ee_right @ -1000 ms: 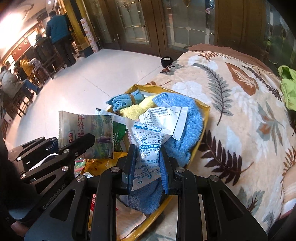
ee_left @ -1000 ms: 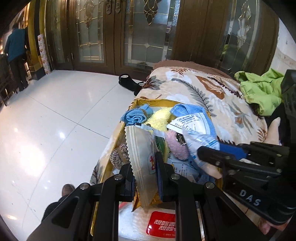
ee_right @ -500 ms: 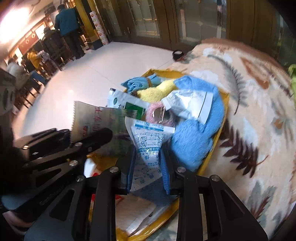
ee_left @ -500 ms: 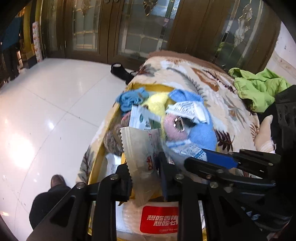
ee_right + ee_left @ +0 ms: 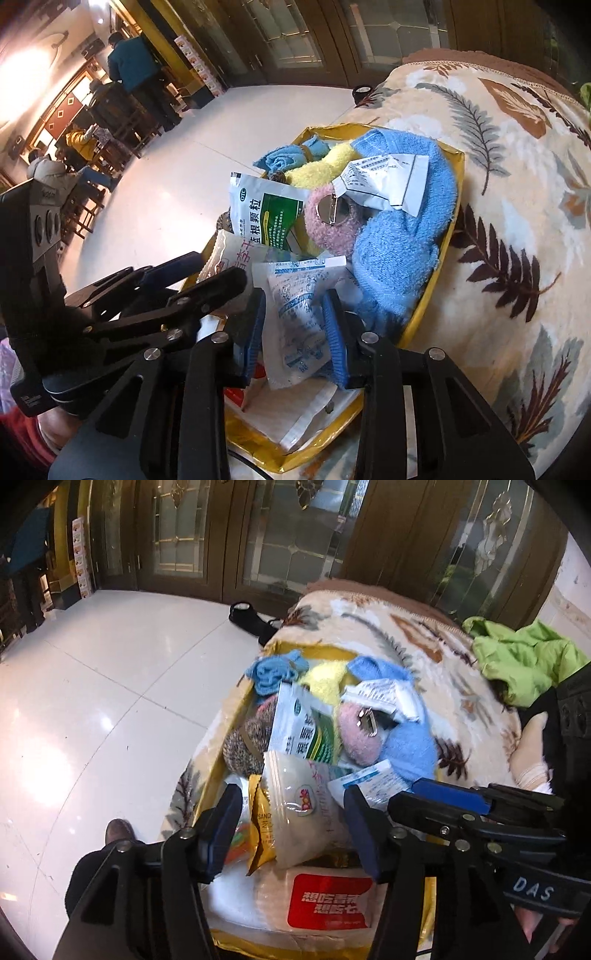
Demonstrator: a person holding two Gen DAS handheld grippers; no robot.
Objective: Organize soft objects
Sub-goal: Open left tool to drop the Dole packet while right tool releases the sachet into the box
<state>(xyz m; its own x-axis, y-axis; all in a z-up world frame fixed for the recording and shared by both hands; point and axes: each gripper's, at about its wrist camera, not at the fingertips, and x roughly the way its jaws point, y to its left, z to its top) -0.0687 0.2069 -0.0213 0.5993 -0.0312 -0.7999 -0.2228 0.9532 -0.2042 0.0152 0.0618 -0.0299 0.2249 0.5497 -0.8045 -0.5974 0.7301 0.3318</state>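
Setting: yellow tray (image 5: 452, 236) resting on a leaf-patterned blanket (image 5: 517, 206), beside a white tiled floor (image 5: 92, 701).
Left gripper (image 5: 291, 823): jaws apart, having just been opening; a translucent snack packet (image 5: 299, 805) lies between the blue pads, and neither pad appears to press on it.
Snack packet position: in the near part of the tray, leaning over an orange-yellow sachet (image 5: 260, 823) and above a pale bag with a red label (image 5: 328, 901).
Right gripper (image 5: 297, 332): jaws part-way apart, having just been opening; a white-and-blue printed sachet (image 5: 295, 317) lies between the pads. The left pad stands clear of it; whether the right pad touches its edge cannot be told.
Printed sachet position: at the near end of the tray, just beside the large blue towel (image 5: 399, 251) and over a flat clear-wrapped white pack (image 5: 288, 410).
Tray contents, far end: rolled blue cloth (image 5: 291, 151), yellow cloth (image 5: 317, 170), pink fluffy item with a metal clip (image 5: 328, 221), green-and-white granule sachet (image 5: 266, 214), folded white leaflet (image 5: 384, 181) on the blue towel, speckled grey knit item (image 5: 247, 746).
Surroundings: green jacket (image 5: 524, 661) on the blanket; people (image 5: 133, 70) at the far side of the room.
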